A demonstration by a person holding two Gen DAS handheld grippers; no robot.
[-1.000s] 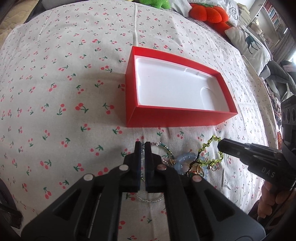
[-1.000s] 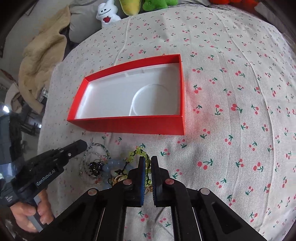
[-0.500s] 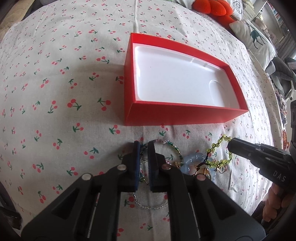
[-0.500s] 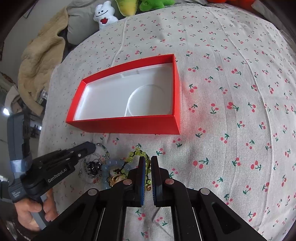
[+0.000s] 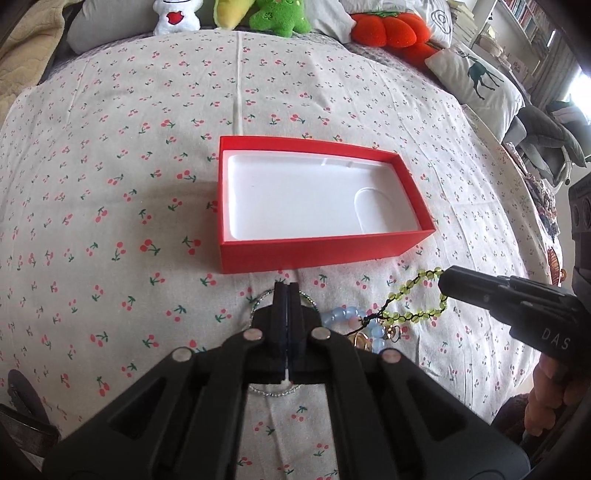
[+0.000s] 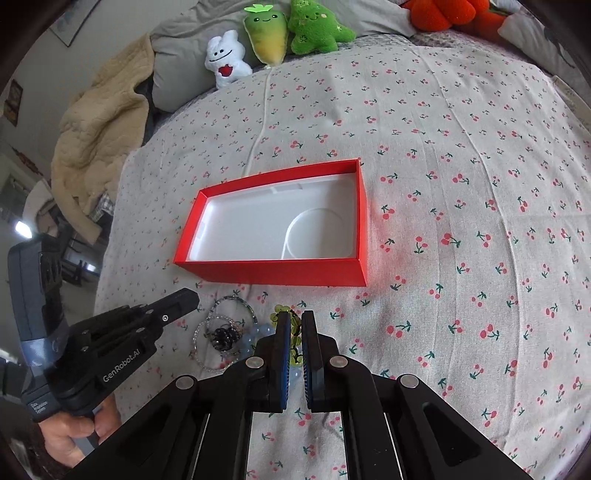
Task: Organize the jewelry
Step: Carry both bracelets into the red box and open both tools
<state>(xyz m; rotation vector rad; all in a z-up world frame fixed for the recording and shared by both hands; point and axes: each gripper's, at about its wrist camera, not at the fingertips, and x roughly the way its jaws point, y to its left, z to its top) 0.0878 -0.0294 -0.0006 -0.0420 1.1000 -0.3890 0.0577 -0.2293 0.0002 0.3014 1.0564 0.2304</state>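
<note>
An open red box with a white inner tray lies on the cherry-print cloth. In front of it sits a pile of jewelry: a yellow-green bead bracelet, a pale blue bead bracelet, silver bead rings and a dark charm. My left gripper is shut, empty, raised above the pile's left side. My right gripper has its jaws a narrow gap apart around the yellow-green bracelet, not clamped.
Plush toys and an orange cushion line the far edge of the bed. A beige blanket lies at far left. A deer-print pillow sits at far right.
My left gripper has closed fully and lifted up and back from the pile. The right gripper has also risen, still over the yellow-green bracelet.
</note>
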